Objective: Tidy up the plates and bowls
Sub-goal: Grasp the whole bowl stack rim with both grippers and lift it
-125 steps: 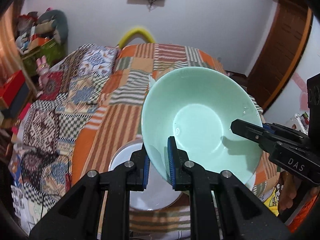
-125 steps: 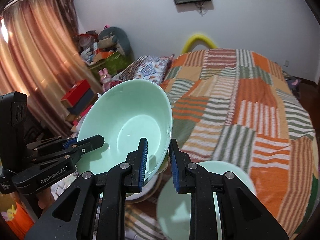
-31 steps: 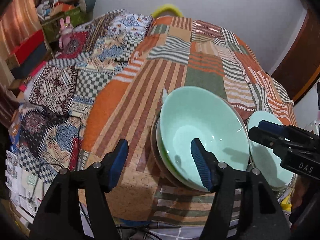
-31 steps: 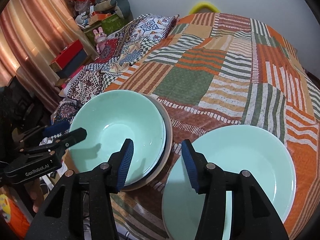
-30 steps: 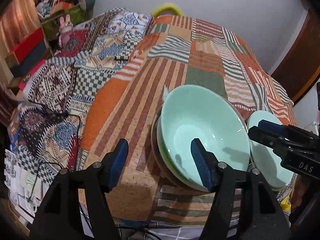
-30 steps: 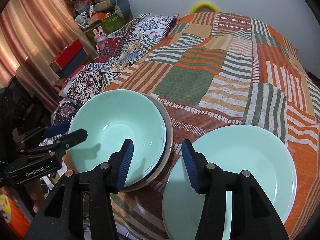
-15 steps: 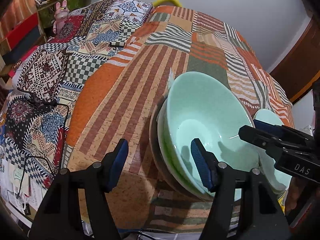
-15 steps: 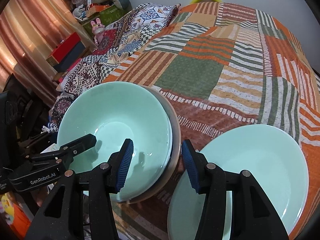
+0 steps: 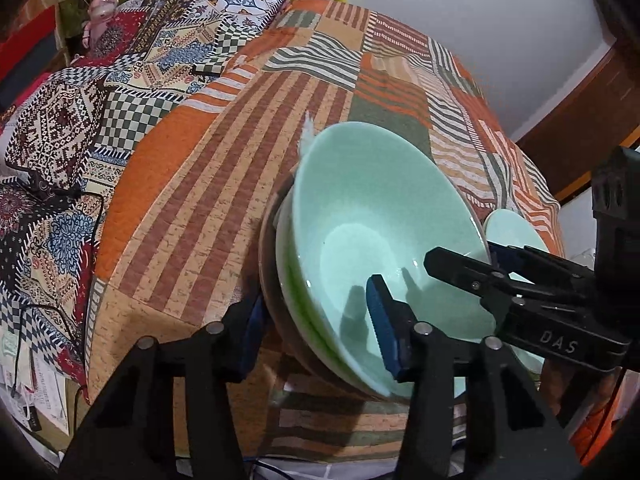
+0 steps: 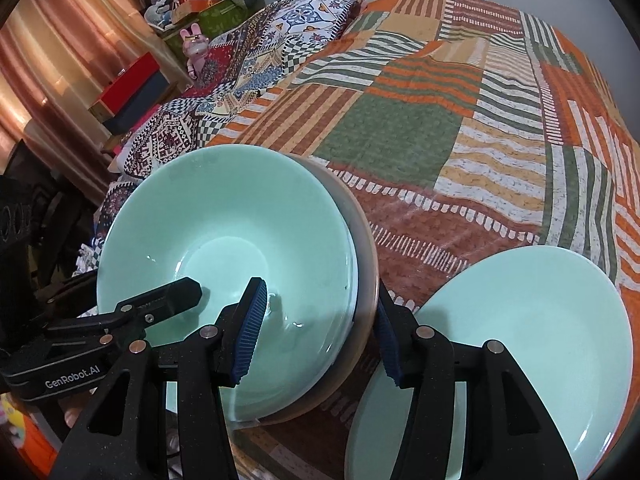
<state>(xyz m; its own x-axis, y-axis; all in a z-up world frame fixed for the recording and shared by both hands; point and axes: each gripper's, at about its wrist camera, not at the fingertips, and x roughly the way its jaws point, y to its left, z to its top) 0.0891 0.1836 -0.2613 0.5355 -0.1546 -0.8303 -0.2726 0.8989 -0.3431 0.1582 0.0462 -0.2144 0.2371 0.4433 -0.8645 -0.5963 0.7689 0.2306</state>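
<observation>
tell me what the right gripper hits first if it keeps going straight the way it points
Probably the near rim of the stacked bowls, which sits between the right gripper's opening jaws; depth is hard to judge.

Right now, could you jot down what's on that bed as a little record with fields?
Surface: patchwork bedspread, striped orange, green and cream
Stack: mint bowl nested on top of other dishes, the lowest a brown one
Separate dish: mint plate lying alone to the right of the stack
Left gripper: jaws straddle the stack's near edge, one inside the bowl; closing
Right gripper: jaws straddle the stack's right edge, one inside the bowl; opening
Background: pink rabbit toy, curtains
</observation>
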